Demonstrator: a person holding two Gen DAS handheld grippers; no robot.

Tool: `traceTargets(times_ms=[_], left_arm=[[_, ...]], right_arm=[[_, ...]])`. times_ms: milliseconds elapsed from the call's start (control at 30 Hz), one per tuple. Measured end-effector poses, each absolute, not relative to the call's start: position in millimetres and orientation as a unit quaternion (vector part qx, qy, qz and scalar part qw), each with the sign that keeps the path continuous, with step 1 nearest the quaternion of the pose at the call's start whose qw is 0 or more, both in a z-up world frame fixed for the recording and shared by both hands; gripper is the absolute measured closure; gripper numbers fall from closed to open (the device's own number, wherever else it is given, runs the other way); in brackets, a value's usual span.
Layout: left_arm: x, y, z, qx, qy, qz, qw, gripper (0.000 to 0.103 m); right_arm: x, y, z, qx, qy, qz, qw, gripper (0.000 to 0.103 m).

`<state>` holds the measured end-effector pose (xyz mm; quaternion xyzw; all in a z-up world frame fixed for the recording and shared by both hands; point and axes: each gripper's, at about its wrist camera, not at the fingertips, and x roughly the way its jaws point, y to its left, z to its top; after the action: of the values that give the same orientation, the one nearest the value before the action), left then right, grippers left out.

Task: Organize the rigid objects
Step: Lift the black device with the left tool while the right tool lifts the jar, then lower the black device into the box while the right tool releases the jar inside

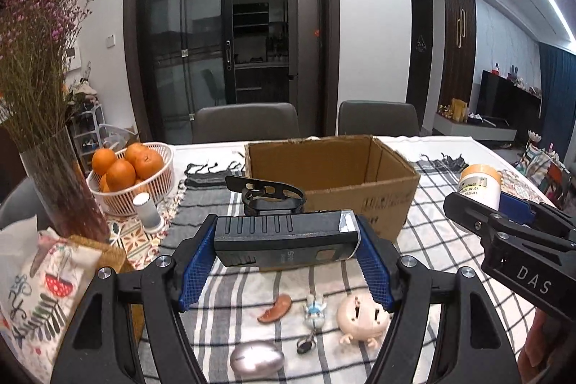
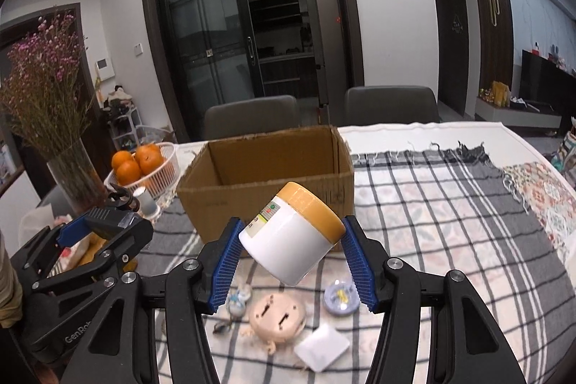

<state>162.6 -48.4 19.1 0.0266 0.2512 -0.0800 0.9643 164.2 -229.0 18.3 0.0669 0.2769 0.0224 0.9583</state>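
My left gripper (image 1: 286,240) holds black device (image 1: 284,238), right gripper (image 2: 289,242) holds jar (image 2: 293,234); box (image 2: 266,193) ahead looks empty, small toys below grippers still on bench (image 2: 450,222).

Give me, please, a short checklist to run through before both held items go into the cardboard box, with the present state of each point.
1. Left gripper clamped on the black device: ok, a pad presses on each end.
2. Right gripper clamped on the white jar: ok, though the jar sits tilted.
3. Jar's yellow lid on: ok.
4. Cardboard box open on top: ok.
5. Room inside the box: cannot tell; its floor is hidden.
6. Path to the box: ok for the jar; a black strap lies between the black device and the box.
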Motion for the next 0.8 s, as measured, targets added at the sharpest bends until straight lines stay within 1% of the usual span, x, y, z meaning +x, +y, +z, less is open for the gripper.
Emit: traceTargets(times_ms=[367,567,800], left_arm=[[207.6,-50.7,36.2,0.022,0.261,-0.101,0.96,0.031],[233.1,-53.2,40.9,0.035,0.267,-0.101,0.958,0.031],[263.1,-62.4,44.4,0.071,0.269,-0.095,0.956,0.031]], right_arm=[[204.5,-228.4,36.0,0.056,0.27,0.027,0.961,0.046],[230.2,-228.6,44.4,0.04,0.267,0.023,0.963,0.046],[264.5,-232.4,41.4,0.042,0.292,0.029,0.955,0.047]])
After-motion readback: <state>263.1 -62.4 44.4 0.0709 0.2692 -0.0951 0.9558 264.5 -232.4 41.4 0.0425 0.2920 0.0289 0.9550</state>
